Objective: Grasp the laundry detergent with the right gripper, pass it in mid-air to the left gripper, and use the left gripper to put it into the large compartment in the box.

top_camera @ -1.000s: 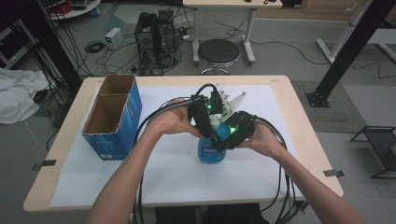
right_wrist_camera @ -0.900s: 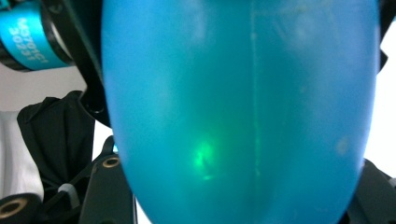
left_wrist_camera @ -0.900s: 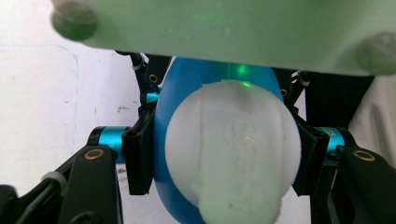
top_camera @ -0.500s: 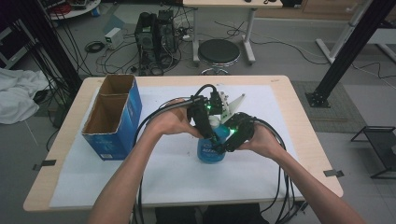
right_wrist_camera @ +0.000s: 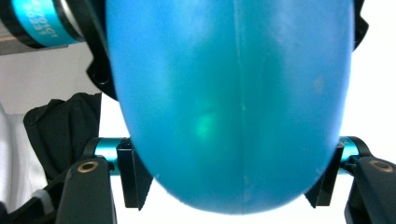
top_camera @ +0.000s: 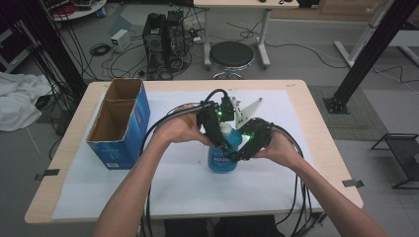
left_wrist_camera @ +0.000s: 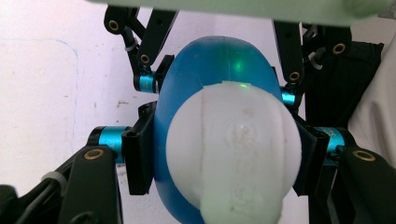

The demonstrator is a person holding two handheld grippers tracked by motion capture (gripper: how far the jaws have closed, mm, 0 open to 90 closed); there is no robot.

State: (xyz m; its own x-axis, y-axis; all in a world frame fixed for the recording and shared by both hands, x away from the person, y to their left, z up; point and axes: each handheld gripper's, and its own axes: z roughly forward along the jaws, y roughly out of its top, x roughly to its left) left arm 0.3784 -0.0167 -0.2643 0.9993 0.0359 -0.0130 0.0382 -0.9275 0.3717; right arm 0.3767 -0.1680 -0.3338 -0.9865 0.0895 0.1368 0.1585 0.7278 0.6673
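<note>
blue plastic, one bottle [top_camera: 223, 157] with a white cap stands upright near the middle of the worktop [top_camera: 316, 143], on the white sheet [top_camera: 178, 182] that covers most of it. there are two grippers, one in each hand. the left gripper [top_camera: 221, 141] comes down on the bottle from above, and in the left gripper view its fingers [left_wrist_camera: 138, 156] pinch the bottle's upper part on both sides, just under the cap. the right gripper [top_camera: 236, 154] sits low against the bottle's right side; its fingers [right_wrist_camera: 132, 179] have just been opening and stand on either side of the blue body [right_wrist_camera: 233, 107], spread a little, with the bottle between them. i cannot tell whether the pads touch it.

one blue cardboard box [top_camera: 118, 126], open on top and split into two compartments, stands at the left of the worktop, well apart from the bottle.

the worktop is light wood. in the room behind it are one round black stool [top_camera: 231, 54], one dark computer tower [top_camera: 163, 34] with cables on the grey floor, and a white cloth [top_camera: 17, 101] at the far left.
</note>
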